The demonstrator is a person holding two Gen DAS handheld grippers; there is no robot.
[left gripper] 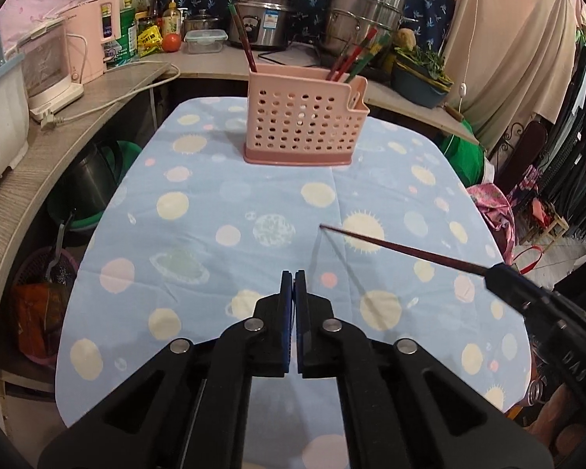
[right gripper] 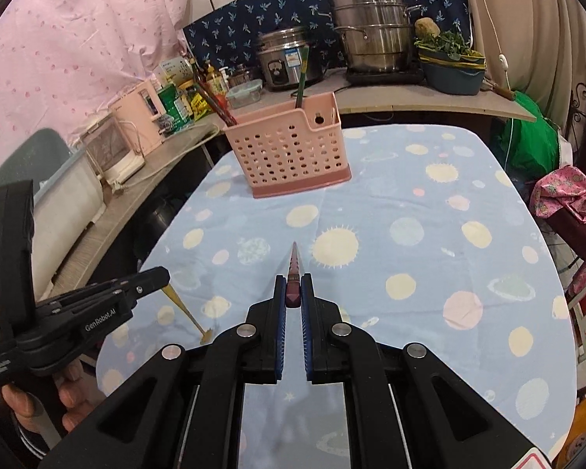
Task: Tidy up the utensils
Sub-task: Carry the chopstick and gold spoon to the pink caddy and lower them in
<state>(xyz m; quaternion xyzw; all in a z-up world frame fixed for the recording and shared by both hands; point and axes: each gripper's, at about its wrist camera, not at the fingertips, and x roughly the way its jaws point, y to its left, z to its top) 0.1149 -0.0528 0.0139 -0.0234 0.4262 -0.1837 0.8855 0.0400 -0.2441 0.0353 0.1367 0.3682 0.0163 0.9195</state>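
the pink utensil holder (left gripper: 304,117) stands at the upper middle of the frame on the planet-print cloth (left gripper: 215,211), already holding several red and green chopsticks (left gripper: 355,58). the right gripper (right gripper: 293,293) has its jaws narrow, clamped on a dark red chopstick (right gripper: 294,269) pointing toward the holder. the left gripper (right gripper: 164,273) is closed on a thin yellow stick (right gripper: 183,308) hanging below it in the lower left. no loose utensils show on the cloth, so these two look like the last to go in.
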